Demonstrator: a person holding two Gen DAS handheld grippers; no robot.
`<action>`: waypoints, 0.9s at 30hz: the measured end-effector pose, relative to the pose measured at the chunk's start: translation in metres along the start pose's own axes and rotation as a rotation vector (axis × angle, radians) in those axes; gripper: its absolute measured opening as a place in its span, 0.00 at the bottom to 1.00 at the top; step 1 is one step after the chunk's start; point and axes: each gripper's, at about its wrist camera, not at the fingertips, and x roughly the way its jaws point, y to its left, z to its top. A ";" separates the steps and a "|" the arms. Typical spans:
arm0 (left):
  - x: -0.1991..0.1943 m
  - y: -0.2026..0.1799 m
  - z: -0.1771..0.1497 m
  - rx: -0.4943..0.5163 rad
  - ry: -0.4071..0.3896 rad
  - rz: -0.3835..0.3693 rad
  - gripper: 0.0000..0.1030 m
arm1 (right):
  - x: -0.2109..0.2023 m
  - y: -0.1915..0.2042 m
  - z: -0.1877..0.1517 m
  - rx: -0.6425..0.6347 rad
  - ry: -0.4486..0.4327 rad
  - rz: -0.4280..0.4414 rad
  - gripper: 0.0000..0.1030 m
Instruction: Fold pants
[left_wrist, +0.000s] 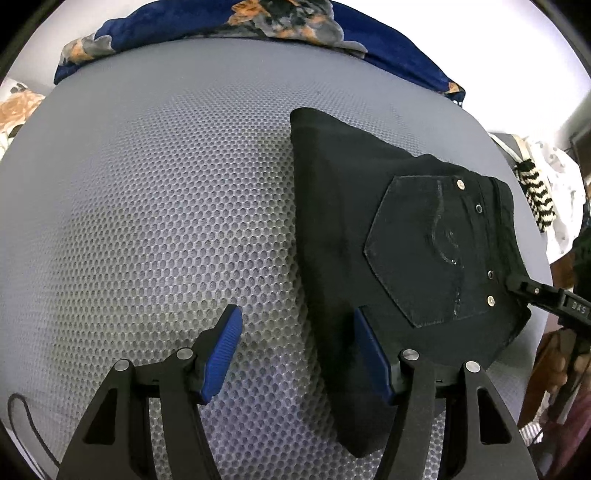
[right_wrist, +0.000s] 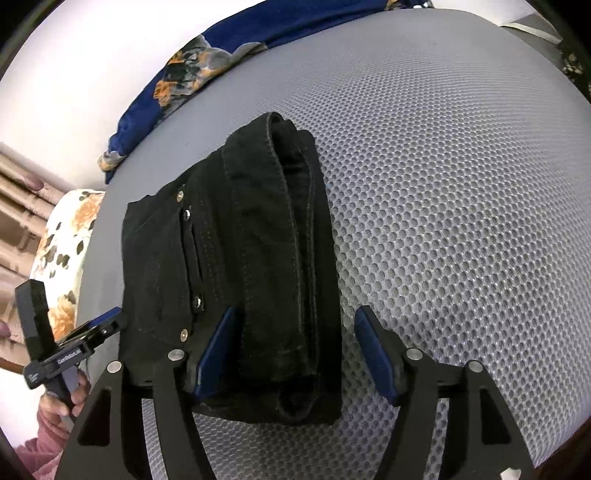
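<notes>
Black pants (left_wrist: 388, 236) lie folded into a compact bundle on the grey mesh surface (left_wrist: 166, 221), back pocket up. My left gripper (left_wrist: 297, 350) is open and empty, its right finger over the bundle's near edge. In the right wrist view the pants (right_wrist: 258, 258) show stacked folded layers. My right gripper (right_wrist: 295, 350) is open, its jaws either side of the bundle's near end, gripping nothing. The left gripper also shows in the right wrist view (right_wrist: 107, 325) at the bundle's left edge, and the right gripper shows in the left wrist view (left_wrist: 517, 286) touching the waistband side.
A blue floral cloth (left_wrist: 258, 22) lies along the far edge of the mesh surface. A floral cushion (right_wrist: 62, 251) sits off the left side. A black-and-white striped item (left_wrist: 535, 195) hangs at the right. A thin black cable (left_wrist: 26, 424) runs at the near left.
</notes>
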 end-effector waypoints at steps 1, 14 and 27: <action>0.001 0.000 0.002 -0.001 0.002 -0.002 0.61 | 0.001 -0.002 0.002 -0.006 0.007 0.021 0.64; 0.012 -0.016 0.014 0.000 0.020 -0.019 0.62 | 0.004 -0.015 0.019 0.008 0.059 0.151 0.64; 0.026 -0.011 0.022 -0.109 0.062 -0.319 0.63 | 0.014 -0.039 0.027 0.068 0.104 0.353 0.65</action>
